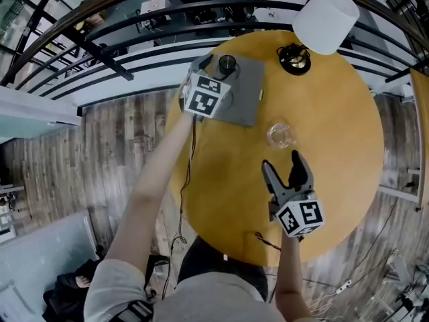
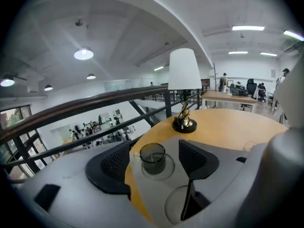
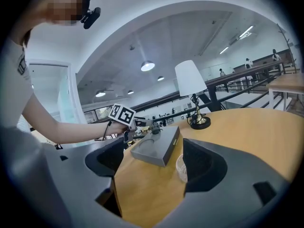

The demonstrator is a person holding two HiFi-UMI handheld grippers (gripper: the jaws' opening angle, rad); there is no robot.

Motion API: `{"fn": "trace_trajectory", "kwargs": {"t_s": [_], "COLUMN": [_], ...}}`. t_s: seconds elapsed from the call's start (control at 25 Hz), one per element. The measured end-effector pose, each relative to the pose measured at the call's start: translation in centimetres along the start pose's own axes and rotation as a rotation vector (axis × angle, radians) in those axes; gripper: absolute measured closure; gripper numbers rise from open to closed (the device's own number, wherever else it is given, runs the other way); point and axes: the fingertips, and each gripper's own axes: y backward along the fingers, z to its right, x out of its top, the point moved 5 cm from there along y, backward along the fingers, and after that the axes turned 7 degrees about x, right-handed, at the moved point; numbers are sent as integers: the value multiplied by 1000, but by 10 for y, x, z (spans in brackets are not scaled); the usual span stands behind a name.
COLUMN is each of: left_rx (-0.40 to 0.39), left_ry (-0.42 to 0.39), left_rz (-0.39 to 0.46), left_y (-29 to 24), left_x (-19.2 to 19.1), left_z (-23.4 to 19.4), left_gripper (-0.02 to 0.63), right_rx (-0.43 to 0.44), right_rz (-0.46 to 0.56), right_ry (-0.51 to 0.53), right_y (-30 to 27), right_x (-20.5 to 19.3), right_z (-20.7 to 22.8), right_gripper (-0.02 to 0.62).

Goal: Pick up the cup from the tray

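Head view looks down; gripper views share the tray (image 3: 159,144).

Dark cup (image 2: 153,158) upright on grey tray (image 1: 247,94)

Left gripper (image 2: 154,159) extended, fingers wide; right gripper (image 3: 153,163) fingers parted.

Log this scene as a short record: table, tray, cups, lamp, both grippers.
table: round, wooden
tray: gray, flat, on the table
dark cup: upright in a round recess of the tray
clear glass: on the bare table beside the tray
lamp: white shade, near the table's far edge
left gripper: open, jaws either side of the dark cup, not touching it
right gripper: open, empty, near the clear glass
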Motion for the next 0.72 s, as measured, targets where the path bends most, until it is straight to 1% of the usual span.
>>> {"fn": "trace_trajectory", "kwargs": {"t_s": [0.08,0.16,0.48,0.72], "left_rx": [-28,-34,-49,-54], "left_ry": [4,-5,-44,-13], "left_rz": [-34,-60,-76,-73], "left_y": [-17,-28,-54,-59], "left_x": [-6,-10,-16,-18], "left_z": [4,5,9,5], "left_gripper": [278,273,270,270], "right_rx": [-1,3,-6,-6], "right_rz": [-2,-5,-4,14], "right_ry": [-10,-18,-50,-57], "right_y": [-4,-7,-16,-24], "right_x": [-1,-2,-2,5], "right_z": [2,4,14,16], "right_gripper": [253,253,253,253]}}
